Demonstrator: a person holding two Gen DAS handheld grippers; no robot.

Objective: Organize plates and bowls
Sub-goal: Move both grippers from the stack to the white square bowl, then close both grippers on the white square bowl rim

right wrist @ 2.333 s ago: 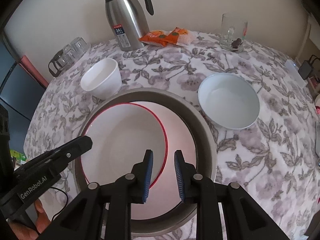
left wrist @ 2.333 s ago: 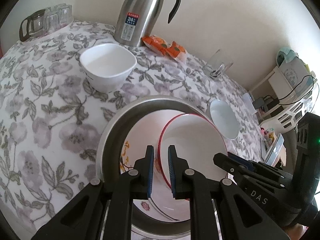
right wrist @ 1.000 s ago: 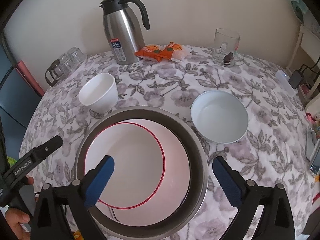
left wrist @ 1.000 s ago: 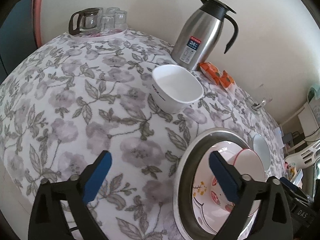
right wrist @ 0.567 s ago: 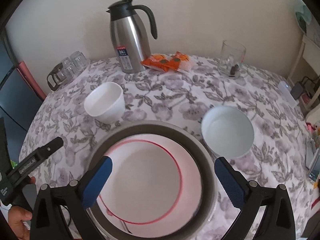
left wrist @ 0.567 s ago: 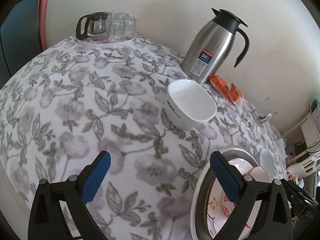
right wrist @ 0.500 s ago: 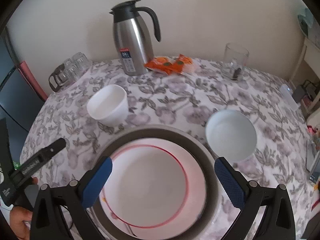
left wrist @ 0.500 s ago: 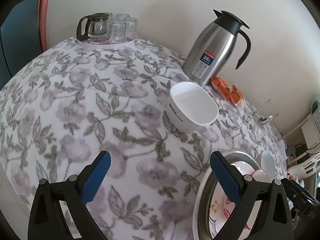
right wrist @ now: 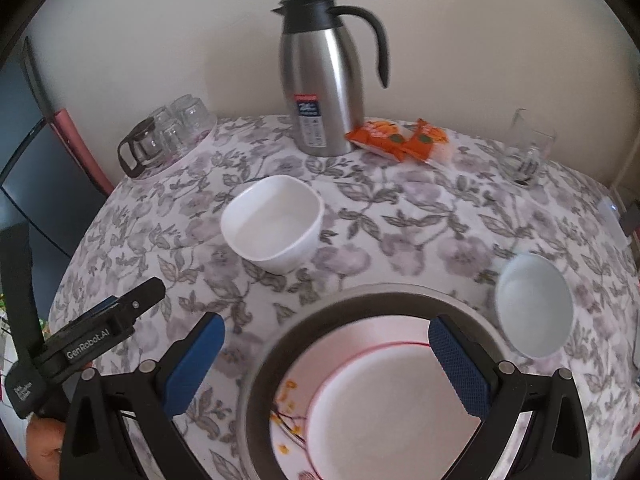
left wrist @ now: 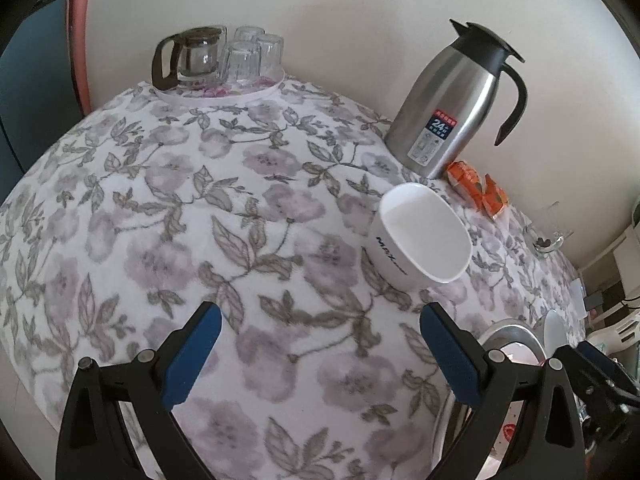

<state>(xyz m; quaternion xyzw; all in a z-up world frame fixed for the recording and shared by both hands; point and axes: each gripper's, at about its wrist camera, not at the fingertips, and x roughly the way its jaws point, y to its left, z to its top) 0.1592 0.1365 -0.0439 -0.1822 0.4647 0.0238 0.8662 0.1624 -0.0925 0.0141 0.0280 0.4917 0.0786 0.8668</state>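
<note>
Plates first: a red-rimmed plate (right wrist: 392,412) sits stacked on a flower-patterned one inside a big metal basin (right wrist: 280,344) at the near edge of the table (right wrist: 420,216), so that part looks sorted. What's left are the bowls. The squarish white bowl (left wrist: 420,236) stands on the cloth in front of the steel thermos (left wrist: 452,108), well apart from the basin, and a round white bowl (right wrist: 534,304) sits just beside the basin's right rim.

Both tools are empty right now. The left gripper (left wrist: 320,352) has its blue pads spread wide and hovers over bare tablecloth, with the squarish bowl ahead and a bit to its right. The right gripper (right wrist: 328,360) is equally wide open, hanging above the basin's far rim with nothing between its fingers.

My read is we're between grabs, with the left side lining up on the squarish bowl. Next move would be bringing one pad inside the bowl's wall and one outside, then pinching the rim. It's smooth glazed ceramic, so I'd expect it to want a firm squeeze. The right-wrist view is a bit motion-blurred, so I can't tell if the round bowl actually touches the basin or just sits near it.
</note>
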